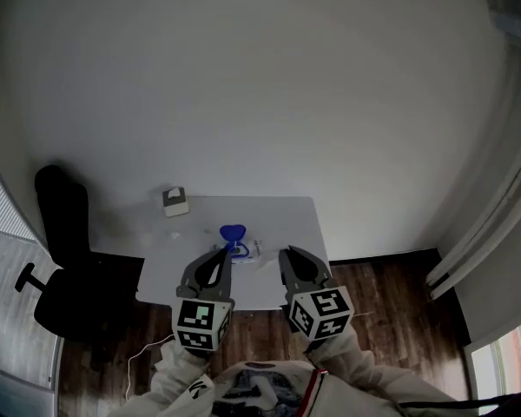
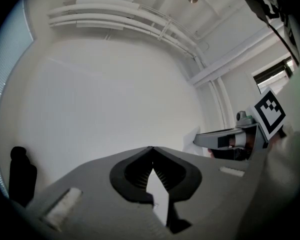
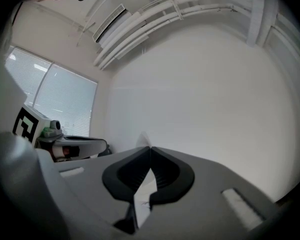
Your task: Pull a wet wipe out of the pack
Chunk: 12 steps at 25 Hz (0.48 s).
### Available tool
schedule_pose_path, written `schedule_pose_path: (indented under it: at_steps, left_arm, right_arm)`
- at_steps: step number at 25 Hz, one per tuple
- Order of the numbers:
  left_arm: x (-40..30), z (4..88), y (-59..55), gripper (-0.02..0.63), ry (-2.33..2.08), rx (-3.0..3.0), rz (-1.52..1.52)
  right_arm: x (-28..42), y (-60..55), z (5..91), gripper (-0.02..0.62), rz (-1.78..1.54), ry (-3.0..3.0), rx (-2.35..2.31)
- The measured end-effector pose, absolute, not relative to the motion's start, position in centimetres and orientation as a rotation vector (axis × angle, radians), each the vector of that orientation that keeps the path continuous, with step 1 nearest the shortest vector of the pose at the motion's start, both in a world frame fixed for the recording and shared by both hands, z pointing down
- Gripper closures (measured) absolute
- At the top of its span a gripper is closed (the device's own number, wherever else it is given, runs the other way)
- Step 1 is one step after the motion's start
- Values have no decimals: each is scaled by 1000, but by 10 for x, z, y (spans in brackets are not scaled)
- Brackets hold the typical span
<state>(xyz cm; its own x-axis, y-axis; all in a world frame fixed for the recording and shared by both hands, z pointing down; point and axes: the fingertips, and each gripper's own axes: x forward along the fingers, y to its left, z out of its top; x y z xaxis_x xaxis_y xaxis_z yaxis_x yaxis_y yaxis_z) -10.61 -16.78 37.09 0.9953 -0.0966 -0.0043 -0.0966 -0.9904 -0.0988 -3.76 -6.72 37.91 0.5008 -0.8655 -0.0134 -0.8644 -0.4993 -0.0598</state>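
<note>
- The pack (image 1: 233, 233), blue on top, lies on the table (image 1: 286, 215), between the two grippers' tips in the head view.
- It sits at about 12 o'clock from the left gripper (image 1: 223, 253) and 10 o'clock from the right gripper (image 1: 286, 255). The left looks nearer. Its long axis is too small to read.
- Left jaws are pressed together at the tips, with nothing seen between them.
- Right jaws are also pressed together, and they seem to pinch a white wipe (image 3: 142, 139) that peaks just past the tips.
- The left gripper view shows that white scrap at the right gripper's nose, at 3 o'clock. The head view barely shows it.
- Only the head view shows the pack and table. Both gripper views look level at the wall.
</note>
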Motion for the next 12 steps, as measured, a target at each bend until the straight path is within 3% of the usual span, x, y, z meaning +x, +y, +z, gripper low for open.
schedule_pose_path:
  at_steps: [12]
  left_arm:
    - [-106, 373, -169, 601, 152, -3043, 6]
  right_arm:
    - [-41, -71, 380, 588, -19, 1559, -2667]
